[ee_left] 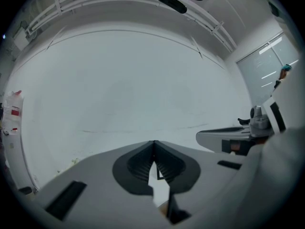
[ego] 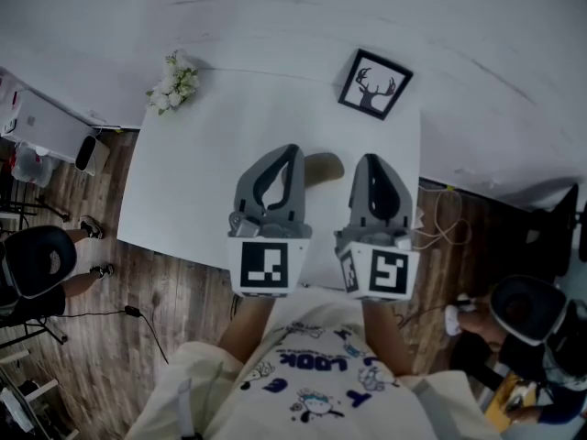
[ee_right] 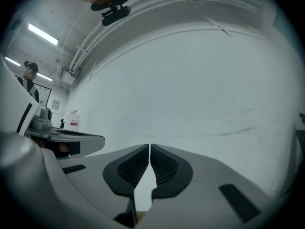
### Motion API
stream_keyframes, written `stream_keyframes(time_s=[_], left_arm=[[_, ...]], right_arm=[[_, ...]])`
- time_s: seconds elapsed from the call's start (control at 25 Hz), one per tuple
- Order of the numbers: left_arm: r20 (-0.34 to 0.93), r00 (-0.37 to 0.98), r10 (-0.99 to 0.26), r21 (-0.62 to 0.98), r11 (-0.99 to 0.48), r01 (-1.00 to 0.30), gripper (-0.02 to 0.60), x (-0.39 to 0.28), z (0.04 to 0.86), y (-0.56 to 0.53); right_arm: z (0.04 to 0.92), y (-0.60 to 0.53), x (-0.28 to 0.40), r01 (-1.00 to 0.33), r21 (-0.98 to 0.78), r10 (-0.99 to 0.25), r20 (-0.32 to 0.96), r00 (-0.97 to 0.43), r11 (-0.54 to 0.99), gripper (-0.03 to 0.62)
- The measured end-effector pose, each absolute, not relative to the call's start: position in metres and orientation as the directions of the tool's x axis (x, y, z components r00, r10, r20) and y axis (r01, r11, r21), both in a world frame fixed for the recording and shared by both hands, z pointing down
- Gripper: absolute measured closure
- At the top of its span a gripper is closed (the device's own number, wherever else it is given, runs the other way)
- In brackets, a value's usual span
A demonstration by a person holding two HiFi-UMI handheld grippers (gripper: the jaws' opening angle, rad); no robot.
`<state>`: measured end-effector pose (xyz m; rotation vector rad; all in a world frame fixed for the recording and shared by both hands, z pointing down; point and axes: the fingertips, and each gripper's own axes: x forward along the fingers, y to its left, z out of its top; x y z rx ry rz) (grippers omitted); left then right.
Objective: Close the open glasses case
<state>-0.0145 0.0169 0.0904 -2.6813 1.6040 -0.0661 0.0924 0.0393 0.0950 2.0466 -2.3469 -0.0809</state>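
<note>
In the head view a tan glasses case (ego: 325,167) lies on the white table (ego: 193,191), between my two grippers; the left one hides part of it, so I cannot tell how its lid stands. My left gripper (ego: 288,150) hangs level over the table's near part, jaws shut and empty. Beside it on the right, my right gripper (ego: 369,159) is also shut with nothing in it. In the left gripper view the ribbed pads (ee_left: 143,162) meet at the tip of the left gripper (ee_left: 153,142). In the right gripper view the right gripper (ee_right: 149,146) has its tips together.
A small bunch of white flowers (ego: 174,82) lies at the table's far left corner. A framed deer picture (ego: 375,83) sits at the far right. A white wall (ee_left: 143,80) stands behind the table. People sit on the wooden floor's left (ego: 41,262) and right (ego: 523,314).
</note>
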Motion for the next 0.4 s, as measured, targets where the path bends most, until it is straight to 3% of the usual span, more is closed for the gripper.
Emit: stream_keyframes(time_s=[0.4], left_arm=[[0.029, 0.463, -0.886, -0.036, -0.463, -0.885, 0.583, -0.0187, 0.0899, 0.0158]], right_arm=[[0.0950, 0.0370, 0.0913, -0.989, 0.058, -0.990, -0.018, -0.140, 0.139, 0.582]])
